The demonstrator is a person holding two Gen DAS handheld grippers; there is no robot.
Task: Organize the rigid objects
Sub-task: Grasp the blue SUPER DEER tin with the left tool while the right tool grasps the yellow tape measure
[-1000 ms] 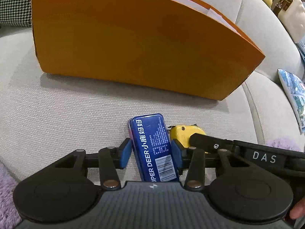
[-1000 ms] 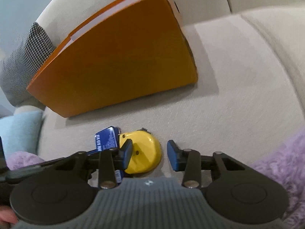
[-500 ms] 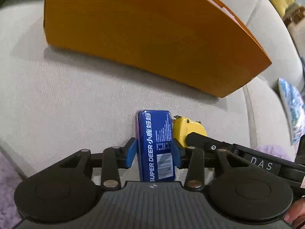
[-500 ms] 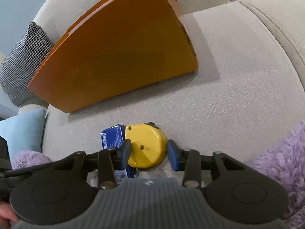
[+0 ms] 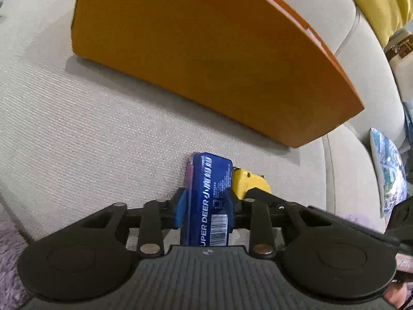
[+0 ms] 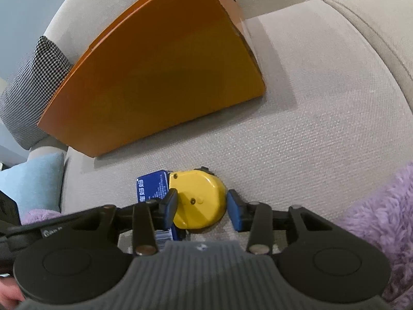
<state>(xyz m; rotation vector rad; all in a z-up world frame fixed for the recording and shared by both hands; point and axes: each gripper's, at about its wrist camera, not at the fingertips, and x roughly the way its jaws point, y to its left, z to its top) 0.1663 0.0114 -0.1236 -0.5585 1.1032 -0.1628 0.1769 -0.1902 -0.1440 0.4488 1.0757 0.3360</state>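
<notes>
Now blue tin (image 5: 209,196) between left gripper (image 5: 205,206) pads.

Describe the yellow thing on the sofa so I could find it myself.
Start at the big orange box standing on the grey sofa seat. In front of it, two small items lie side by side. The yellow tape measure is the rounded one, beside the flat blue tin.
</notes>
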